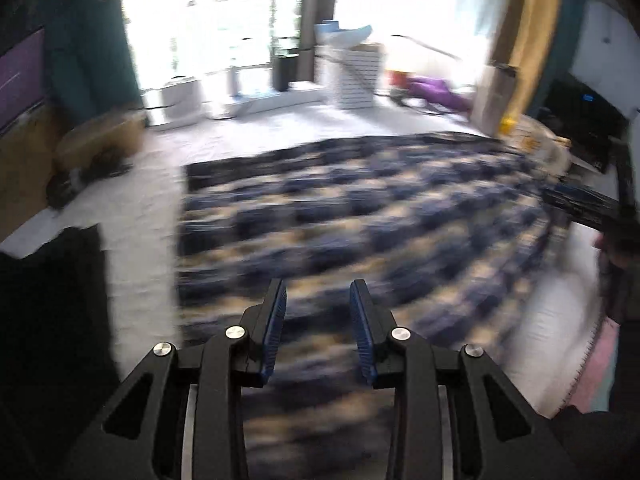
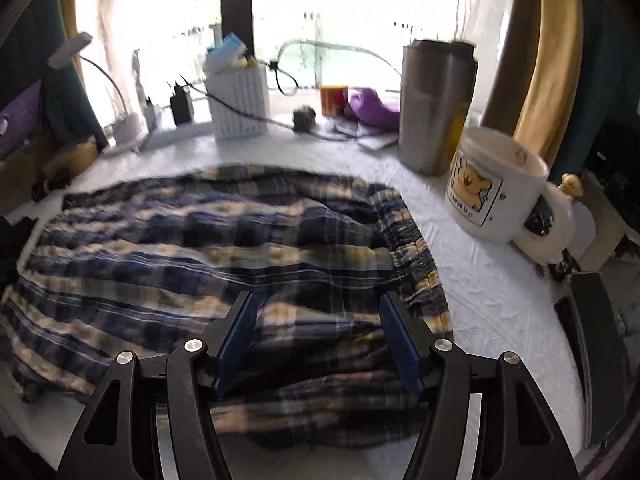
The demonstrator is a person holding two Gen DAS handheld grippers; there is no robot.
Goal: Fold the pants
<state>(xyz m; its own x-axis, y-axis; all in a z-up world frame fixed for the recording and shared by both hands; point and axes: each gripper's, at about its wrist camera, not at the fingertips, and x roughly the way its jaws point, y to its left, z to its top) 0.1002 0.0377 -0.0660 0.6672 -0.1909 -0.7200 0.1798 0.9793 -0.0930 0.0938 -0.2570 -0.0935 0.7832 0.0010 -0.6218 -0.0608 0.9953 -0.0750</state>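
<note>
The plaid pants (image 2: pixel 208 248) lie spread flat on the white table (image 2: pixel 492 292), to the left of the white mug (image 2: pixel 496 196). Your right gripper (image 2: pixel 318 340) hovers over the pants edge nearest you, on the mug's side; its jaws stand well apart with nothing clamped. Your left gripper (image 1: pixel 318 332) is over the pants farther from the mug, jaws parted by a narrower gap and empty. That view is blurred, so contact with the cloth cannot be determined.

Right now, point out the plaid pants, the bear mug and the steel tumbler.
plaid pants (image 2: pixel 200 248), right wrist view, middle of fabric
bear mug (image 2: pixel 496 196), right wrist view, side wall
steel tumbler (image 2: pixel 432 108), right wrist view, body
</note>
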